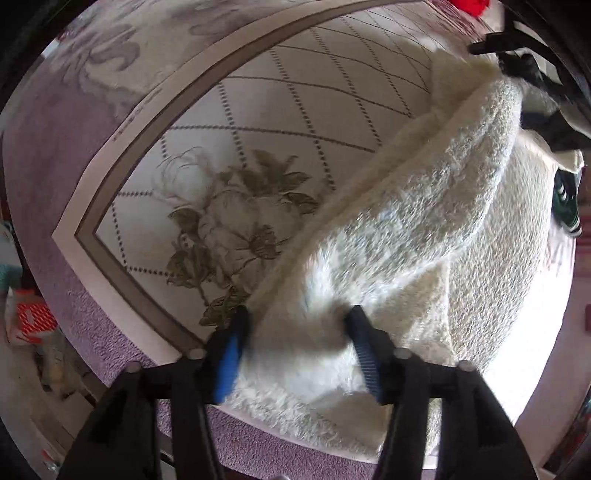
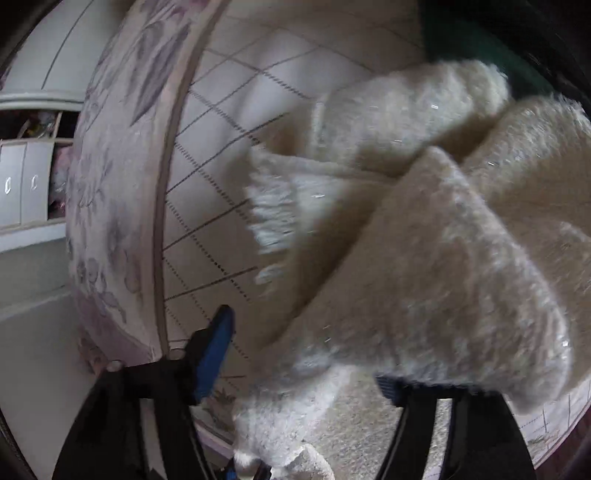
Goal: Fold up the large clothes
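A fuzzy cream-white garment (image 1: 424, 221) lies bunched on a quilted bed cover (image 1: 258, 129) printed with a grey flower. My left gripper (image 1: 297, 328) points down over the garment's near edge. Its blue-padded fingers (image 1: 231, 350) stand well apart, with fleece lying loose between them. In the right wrist view the same garment (image 2: 424, 240) is folded in thick rolls, one fringed edge showing. My right gripper (image 2: 306, 350) is open wide. Its left finger (image 2: 214, 350) is over the bed cover (image 2: 221, 147), and a fold of fleece drapes over and hides the right fingertip.
A dark green cloth (image 2: 480, 40) lies beyond the garment, also seen as a green striped item (image 1: 565, 206). Something red (image 1: 472, 5) sits at the far edge. The cover's purple floral border (image 1: 55, 147) drops to the floor, where red-and-white clutter (image 1: 29, 321) lies. White cupboards (image 2: 22, 184) stand on the left.
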The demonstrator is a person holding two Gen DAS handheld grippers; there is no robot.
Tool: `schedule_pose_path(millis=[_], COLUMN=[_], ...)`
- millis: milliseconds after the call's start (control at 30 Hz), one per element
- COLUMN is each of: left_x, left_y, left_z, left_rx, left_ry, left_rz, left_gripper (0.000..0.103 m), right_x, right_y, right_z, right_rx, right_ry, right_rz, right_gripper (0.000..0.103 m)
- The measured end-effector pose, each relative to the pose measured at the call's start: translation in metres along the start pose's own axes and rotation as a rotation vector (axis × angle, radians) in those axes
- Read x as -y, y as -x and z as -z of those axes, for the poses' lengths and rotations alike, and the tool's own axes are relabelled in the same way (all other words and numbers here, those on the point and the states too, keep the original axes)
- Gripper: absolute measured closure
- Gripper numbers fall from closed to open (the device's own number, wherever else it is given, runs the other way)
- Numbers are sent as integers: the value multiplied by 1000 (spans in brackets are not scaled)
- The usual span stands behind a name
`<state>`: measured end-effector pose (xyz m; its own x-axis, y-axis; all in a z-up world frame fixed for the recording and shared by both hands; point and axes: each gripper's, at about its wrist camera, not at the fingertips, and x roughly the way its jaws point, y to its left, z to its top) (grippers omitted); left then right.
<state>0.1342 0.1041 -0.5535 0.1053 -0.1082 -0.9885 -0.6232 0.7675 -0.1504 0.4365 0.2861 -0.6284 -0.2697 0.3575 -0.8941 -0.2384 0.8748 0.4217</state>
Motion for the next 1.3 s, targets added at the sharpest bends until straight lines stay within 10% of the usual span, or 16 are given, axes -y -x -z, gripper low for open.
schedule_pose_path(millis=[100,233,500,733,767,833,1033,1300], left_x=[-17,-36,-49,-42,-43,-45,-65,-118], left_y=[16,40,28,-9,-14,-9,28,40], left_z=[1,-5,-18,-12,-12,-12,-3,5], left_rx=[-13,24,-42,-145,-150,-116,-20,8], left_ry=[19,38,86,106,121,124,116,229], left_rz=[33,49,181,234,232,236,219,376], left_gripper=[21,16,16,17,19,61,102,87], right_x=[1,27,-8,28,42,66,133,177], right_y=[27,54,-33,-10,-17,-31,-27,-47], right_z=[17,38,32,137,156,186,250,291], right_rx=[-9,69,-64,-138,-173,-228,-146,-200], right_ry=[31,-32,67,83,34,-61,-247,-360], right_rz=[-123,-69,-130,-179,-186,-190,-44,-30], right_gripper=[20,20,15,16,16,16,16,16])
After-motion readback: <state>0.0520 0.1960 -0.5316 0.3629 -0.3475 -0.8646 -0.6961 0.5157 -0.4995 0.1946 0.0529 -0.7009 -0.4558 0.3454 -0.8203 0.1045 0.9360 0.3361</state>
